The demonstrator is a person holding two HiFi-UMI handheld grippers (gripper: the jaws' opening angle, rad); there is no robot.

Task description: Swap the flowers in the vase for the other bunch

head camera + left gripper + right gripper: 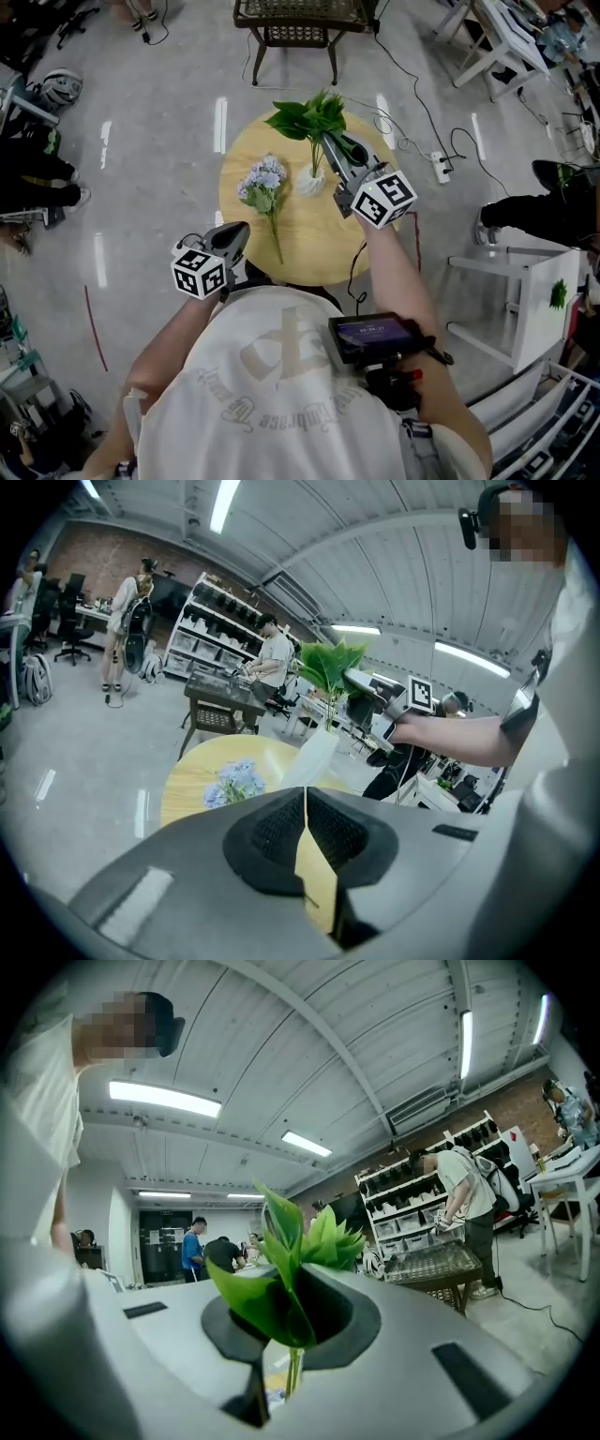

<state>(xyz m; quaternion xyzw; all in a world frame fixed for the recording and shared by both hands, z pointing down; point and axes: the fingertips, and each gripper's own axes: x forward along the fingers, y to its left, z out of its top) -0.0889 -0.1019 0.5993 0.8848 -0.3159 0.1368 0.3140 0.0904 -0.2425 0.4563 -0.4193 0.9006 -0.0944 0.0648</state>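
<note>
A round wooden table (309,253) carries a small white vase (311,181). My right gripper (330,142) is shut on the stems of a green leafy bunch (309,117) held upright right above the vase; whether the stem ends are inside it I cannot tell. In the right gripper view the green bunch (281,1279) rises out of the closed jaws. A bunch of pale blue flowers (264,183) lies flat on the table left of the vase. My left gripper (232,236) hovers shut and empty at the table's near edge; its view shows the vase (317,757) and blue flowers (234,782).
A dark wicker bench (300,23) stands beyond the table. A power strip (441,167) and cables lie on the floor to the right, next to a white shelf unit (525,291). People stand at shelves (267,658) in the background.
</note>
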